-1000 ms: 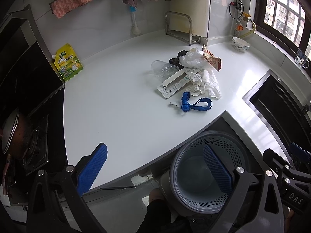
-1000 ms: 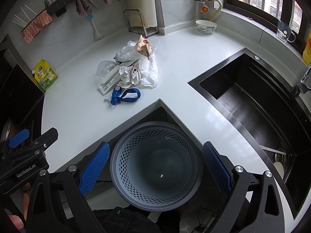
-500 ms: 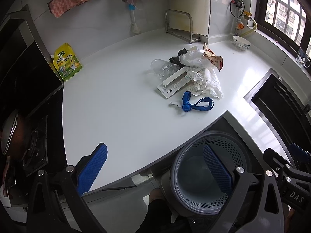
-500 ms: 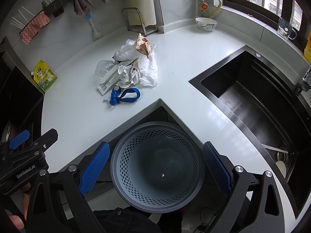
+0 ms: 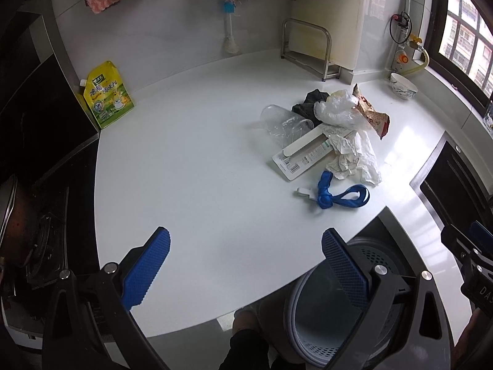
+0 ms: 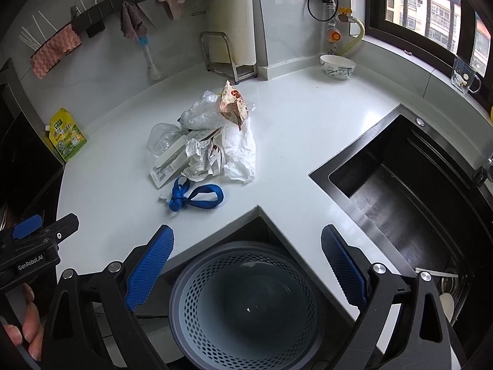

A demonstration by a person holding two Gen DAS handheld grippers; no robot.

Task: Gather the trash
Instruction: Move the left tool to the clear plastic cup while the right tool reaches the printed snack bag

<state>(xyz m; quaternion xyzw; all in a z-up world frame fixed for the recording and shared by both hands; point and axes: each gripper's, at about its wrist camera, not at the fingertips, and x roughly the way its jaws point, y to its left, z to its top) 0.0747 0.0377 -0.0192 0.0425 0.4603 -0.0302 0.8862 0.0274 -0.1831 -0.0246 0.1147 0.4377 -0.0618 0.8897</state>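
Observation:
A pile of trash lies on the white counter: crumpled white paper [image 5: 354,157] [image 6: 237,151], a clear plastic cup [image 5: 282,121] [image 6: 163,137], a flat white package [image 5: 303,155], a brown wrapper [image 5: 371,114] [image 6: 232,104], a clear bag [image 5: 337,112] and a blue strap [image 5: 337,197] [image 6: 197,197]. A grey perforated bin [image 6: 246,305] [image 5: 332,317] stands on the floor below the counter's inner corner. My left gripper [image 5: 246,265] is open and empty over the counter's front. My right gripper [image 6: 246,265] is open and empty above the bin.
A black sink [image 6: 409,194] is sunk in the counter at the right. A stove [image 5: 37,231] is at the left. A yellow pouch [image 5: 106,95], a metal rack [image 5: 308,49] and a bowl [image 6: 337,66] stand along the back wall. A glass mug [image 6: 465,75] sits on the windowsill.
Both grippers have moved forward and slightly up toward the trash pile. The bin sits lower in both views. Both stay open and empty.

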